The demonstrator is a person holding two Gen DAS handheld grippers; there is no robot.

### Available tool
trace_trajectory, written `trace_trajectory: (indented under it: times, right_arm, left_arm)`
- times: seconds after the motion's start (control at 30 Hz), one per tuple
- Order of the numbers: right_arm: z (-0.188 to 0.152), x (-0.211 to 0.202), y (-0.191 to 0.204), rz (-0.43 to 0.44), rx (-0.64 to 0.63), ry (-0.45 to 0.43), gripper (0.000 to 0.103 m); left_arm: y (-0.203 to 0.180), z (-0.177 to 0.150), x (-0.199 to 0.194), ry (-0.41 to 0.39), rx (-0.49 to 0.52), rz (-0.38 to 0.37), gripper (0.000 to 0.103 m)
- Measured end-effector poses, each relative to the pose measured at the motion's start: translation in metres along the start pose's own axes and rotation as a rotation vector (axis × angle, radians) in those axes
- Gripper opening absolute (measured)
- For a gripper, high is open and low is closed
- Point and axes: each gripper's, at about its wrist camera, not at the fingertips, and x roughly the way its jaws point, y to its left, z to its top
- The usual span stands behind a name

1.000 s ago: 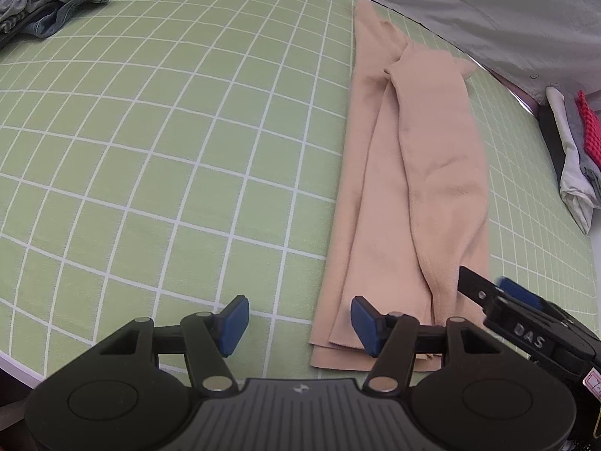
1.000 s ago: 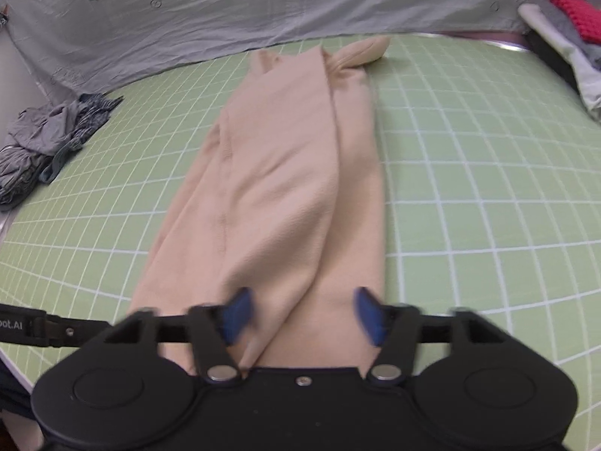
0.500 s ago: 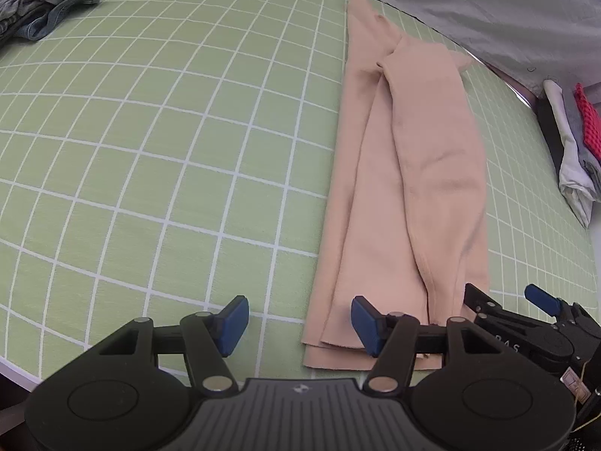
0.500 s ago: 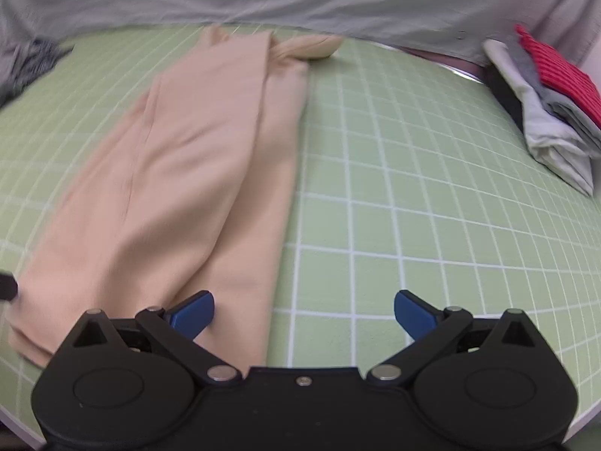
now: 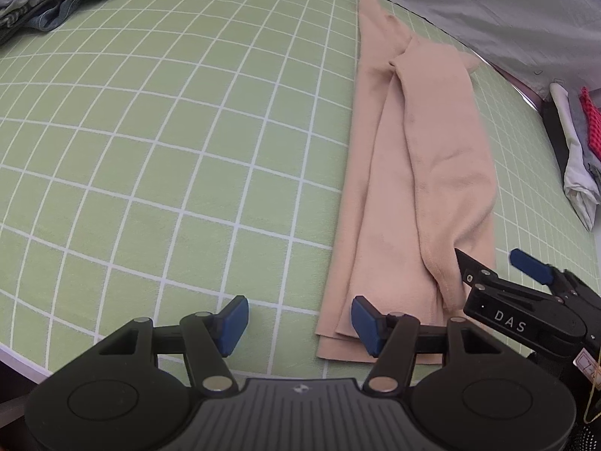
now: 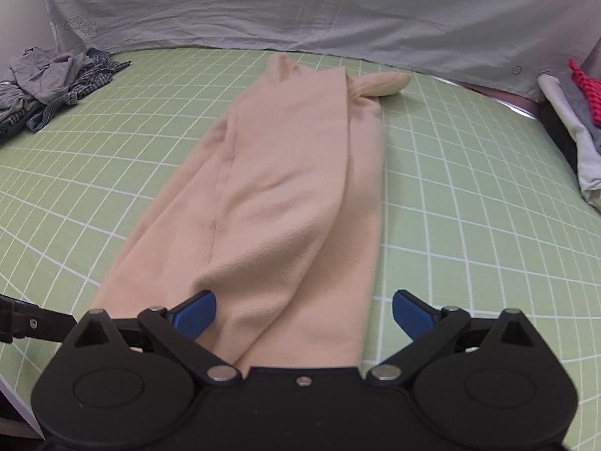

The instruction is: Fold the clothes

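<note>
Swinging back over the near hem since a half second ago, the right claw (image 6: 302,314) is narrowing from wide around the folded tan garment (image 6: 285,195), gripping nothing, while the left claw (image 5: 296,325), half open and empty, straddles its near-left corner; next, both should pinch the hem.

Left gripper (image 5: 296,325) tilted steeply downward, blue pads parted about halfway, nothing pressed between them. Right gripper (image 6: 303,312) angled down too, pads spread wide and closing, not gripping; seen from the left wrist low at the right edge, just beside the left one.
</note>
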Motion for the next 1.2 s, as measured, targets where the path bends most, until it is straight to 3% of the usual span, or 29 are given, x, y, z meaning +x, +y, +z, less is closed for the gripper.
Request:
trace_trajectory:
  times: [0.17, 0.23, 0.33, 0.4, 0.43, 0.57, 0.67, 0.73, 0.8, 0.83, 0.9, 1.2]
  right_arm:
    - [-0.004, 0.003, -0.003, 0.062, 0.055, 0.022, 0.072]
    - [-0.004, 0.001, 0.002, 0.102, 0.036, 0.016, 0.045]
    - [-0.005, -0.004, 0.01, 0.143, 0.008, 0.019, 0.015]
    - [-0.004, -0.008, 0.014, 0.144, 0.003, 0.024, 0.005]
    - [-0.004, -0.013, 0.013, 0.133, 0.003, 0.02, 0.004]
    - [-0.001, -0.048, 0.006, 0.063, -0.012, -0.03, 0.004]
    - [-0.007, -0.044, -0.003, 0.046, 0.018, 0.022, 0.01]
    - [-0.015, -0.033, -0.013, 0.021, 0.098, 0.085, 0.041]
    - [-0.02, -0.032, -0.026, 0.028, 0.193, 0.085, 0.052]
    - [-0.022, -0.033, -0.032, 0.037, 0.235, 0.082, 0.064]
    - [-0.024, -0.029, -0.036, 0.057, 0.277, 0.087, 0.073]
    - [-0.03, -0.011, -0.023, 0.088, 0.295, 0.114, 0.078]
  left_arm:
    - [0.0, 0.002, 0.003, 0.001, -0.013, 0.004, 0.061]
    - [-0.002, 0.002, 0.005, 0.003, -0.014, 0.004, 0.062]
    - [-0.004, 0.004, 0.008, 0.005, -0.009, -0.002, 0.062]
    - [-0.007, 0.006, 0.01, 0.004, -0.003, -0.008, 0.062]
    - [-0.009, 0.007, 0.011, 0.004, 0.004, -0.01, 0.062]
    - [-0.014, 0.007, 0.009, -0.006, 0.03, -0.02, 0.062]
    - [-0.017, 0.009, 0.013, -0.006, 0.031, -0.034, 0.062]
    - [-0.021, 0.01, 0.015, -0.005, 0.043, -0.04, 0.062]
    - [-0.025, 0.008, 0.017, -0.008, 0.06, -0.051, 0.064]
    - [-0.027, 0.007, 0.018, -0.008, 0.071, -0.054, 0.068]
    - [-0.032, 0.005, 0.021, -0.005, 0.102, -0.058, 0.072]
    - [-0.06, -0.004, 0.037, -0.001, 0.242, -0.01, 0.074]
